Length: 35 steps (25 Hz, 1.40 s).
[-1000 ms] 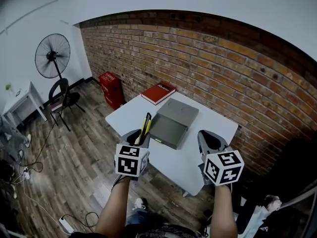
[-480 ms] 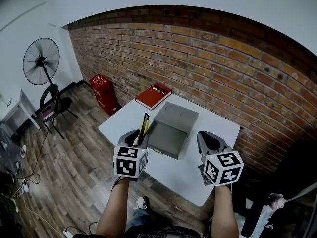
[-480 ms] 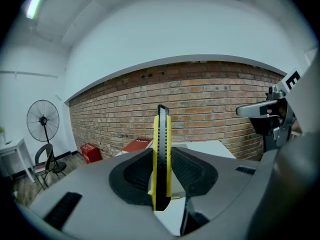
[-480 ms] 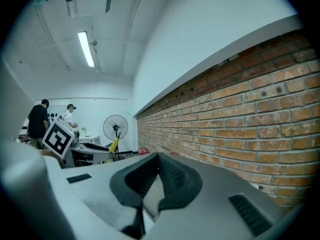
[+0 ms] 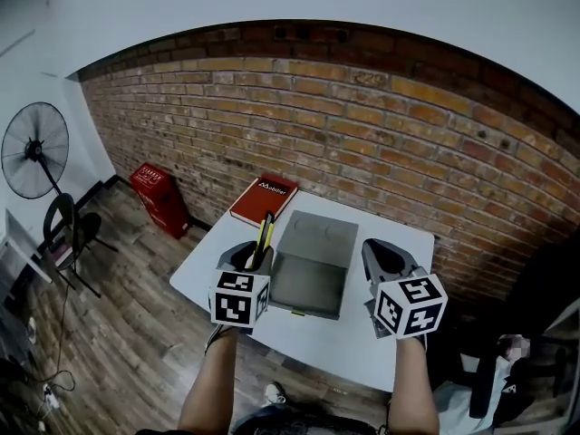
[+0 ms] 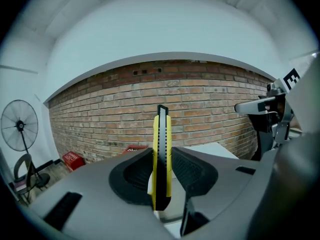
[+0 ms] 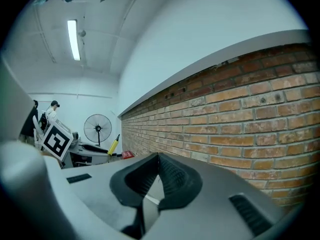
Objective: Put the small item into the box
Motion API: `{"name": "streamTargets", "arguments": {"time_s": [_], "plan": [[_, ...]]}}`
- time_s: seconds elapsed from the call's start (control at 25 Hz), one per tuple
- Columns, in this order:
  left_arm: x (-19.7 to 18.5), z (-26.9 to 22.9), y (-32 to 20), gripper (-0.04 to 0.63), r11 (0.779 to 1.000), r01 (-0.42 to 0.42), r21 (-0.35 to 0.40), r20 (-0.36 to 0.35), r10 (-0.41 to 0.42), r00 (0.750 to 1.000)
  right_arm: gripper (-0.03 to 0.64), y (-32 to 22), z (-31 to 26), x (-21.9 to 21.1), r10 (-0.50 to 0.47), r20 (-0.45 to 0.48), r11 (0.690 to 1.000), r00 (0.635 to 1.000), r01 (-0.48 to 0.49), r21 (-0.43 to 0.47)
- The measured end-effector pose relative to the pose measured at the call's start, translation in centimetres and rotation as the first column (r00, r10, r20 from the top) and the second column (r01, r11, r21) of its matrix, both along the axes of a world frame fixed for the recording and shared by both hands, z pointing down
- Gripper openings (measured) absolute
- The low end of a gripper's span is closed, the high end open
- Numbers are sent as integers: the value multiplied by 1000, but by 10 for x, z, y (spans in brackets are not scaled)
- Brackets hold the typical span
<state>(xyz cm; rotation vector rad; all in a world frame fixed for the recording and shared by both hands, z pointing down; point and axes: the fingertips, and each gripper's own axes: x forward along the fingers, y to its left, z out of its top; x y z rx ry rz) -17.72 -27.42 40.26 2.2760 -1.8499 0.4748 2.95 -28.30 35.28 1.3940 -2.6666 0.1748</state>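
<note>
Our left claw point(image 5: 255, 257) grips the knife point(image 5: 265, 233) upright. The box point(image 5: 308, 285) lies just right of it; our right claw point(image 5: 385, 257) seems shut.

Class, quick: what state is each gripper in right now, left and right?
Left gripper: shut on the yellow utility knife, which stands upright.
Right gripper: shut, holding nothing.

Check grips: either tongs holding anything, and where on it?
Left tongs clamp the yellow-and-black utility knife by its lower half, tip pointing up. Right tongs shut, empty.
</note>
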Motion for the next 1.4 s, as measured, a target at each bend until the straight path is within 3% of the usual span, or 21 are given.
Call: {"name": "streamTargets", "arguments": {"time_s": [0.4, 0.76, 1.4], "plan": [[-32, 1, -57, 132, 992, -126, -1, -43, 126, 991, 20, -32, -12, -31, 131, -34, 991, 991, -131, 12], [-31, 7, -80, 132, 978, -209, 2, -38, 208, 977, 20, -43, -13, -39, 194, -47, 981, 980, -193, 25], [3, 6, -101, 132, 983, -184, 7, 8, 184, 983, 20, -69, -13, -1, 159, -29, 987, 987, -157, 43]]}}
